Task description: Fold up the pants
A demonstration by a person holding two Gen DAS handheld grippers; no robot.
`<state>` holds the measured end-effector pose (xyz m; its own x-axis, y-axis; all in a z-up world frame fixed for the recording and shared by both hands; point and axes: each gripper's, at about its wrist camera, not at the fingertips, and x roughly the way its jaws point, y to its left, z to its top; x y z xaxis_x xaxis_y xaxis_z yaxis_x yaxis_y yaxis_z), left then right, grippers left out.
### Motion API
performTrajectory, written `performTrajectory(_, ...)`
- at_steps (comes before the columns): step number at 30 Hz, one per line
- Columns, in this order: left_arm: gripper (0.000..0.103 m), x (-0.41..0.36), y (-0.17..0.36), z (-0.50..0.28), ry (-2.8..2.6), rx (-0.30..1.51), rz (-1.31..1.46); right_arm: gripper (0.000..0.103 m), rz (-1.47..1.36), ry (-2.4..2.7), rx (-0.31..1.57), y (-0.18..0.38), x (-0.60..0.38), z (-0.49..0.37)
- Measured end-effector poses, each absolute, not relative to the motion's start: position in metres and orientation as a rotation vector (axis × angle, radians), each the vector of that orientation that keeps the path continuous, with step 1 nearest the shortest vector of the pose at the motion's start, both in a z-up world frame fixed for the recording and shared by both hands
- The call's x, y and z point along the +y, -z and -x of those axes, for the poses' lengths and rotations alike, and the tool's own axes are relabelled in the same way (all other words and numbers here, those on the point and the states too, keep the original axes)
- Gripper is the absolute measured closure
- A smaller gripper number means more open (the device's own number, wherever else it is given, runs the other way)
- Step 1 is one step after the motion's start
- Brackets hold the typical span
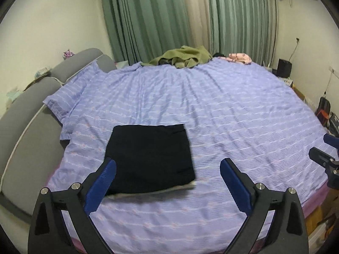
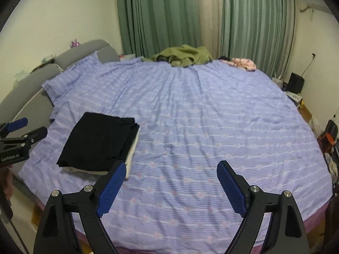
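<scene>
Folded black pants (image 1: 150,158) lie near the bed (image 1: 211,105) front-left corner; left gripper (image 1: 168,182) and right gripper (image 2: 168,182) jaws spread wide, empty. A stray snag could undo the fold.

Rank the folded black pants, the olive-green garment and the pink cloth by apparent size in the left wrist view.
1. Folded black pants, largest, though nearest the camera.
2. Crumpled olive-green garment at the far edge.
3. Pink cloth, smallest, also far away.
</scene>
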<state>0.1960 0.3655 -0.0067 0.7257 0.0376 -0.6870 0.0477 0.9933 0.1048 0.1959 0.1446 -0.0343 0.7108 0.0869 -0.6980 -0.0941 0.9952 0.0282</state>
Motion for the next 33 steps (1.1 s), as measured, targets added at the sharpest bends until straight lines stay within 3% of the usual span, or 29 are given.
performTrajectory(13, 0.000, 0.242, -0.041, -0.091, -0.009, 0.628, -0.099, 0.015, -0.002, -0.144, 0.645, -0.024, 0.037, -0.099)
performTrajectory(33, 0.000, 0.196, -0.068, -0.052, 0.044, 0.604, -0.098, 0.015, -0.058, -0.121, 0.578, -0.054, -0.010, -0.042)
